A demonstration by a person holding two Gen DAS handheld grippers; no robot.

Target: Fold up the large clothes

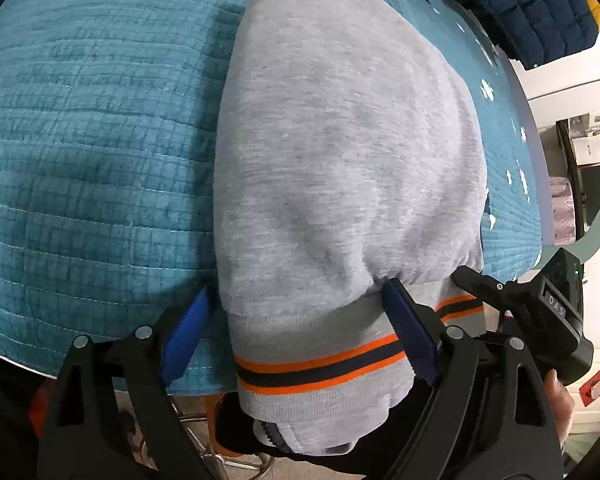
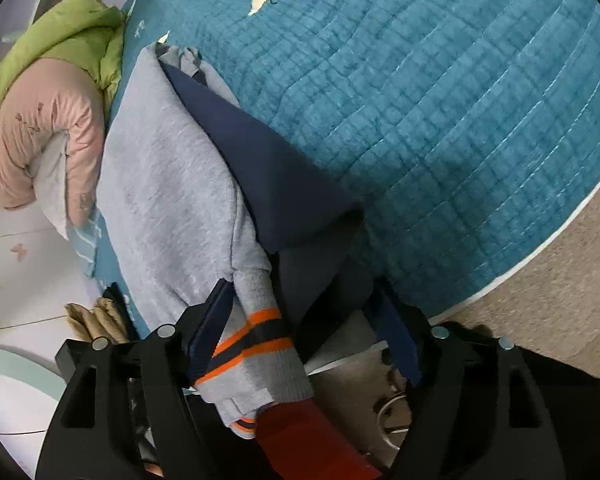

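Both grippers spread around the grey sweatshirt's (image 1: 340, 160) striped hem: left gripper (image 1: 296, 332), right gripper (image 2: 304, 332) lettered "DAS".

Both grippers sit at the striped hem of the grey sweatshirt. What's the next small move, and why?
Probably close the left gripper on the ribbed hem. Its blue pads stand wide on either side of the grey sweatshirt, and the hem hangs off the teal quilt's edge, so nothing yet holds that side firmly for a fold.

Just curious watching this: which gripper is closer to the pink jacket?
Right, most likely. The right gripper sees the pink jacket ahead to its left, beside the grey sweater. The left gripper's camera does not show it.
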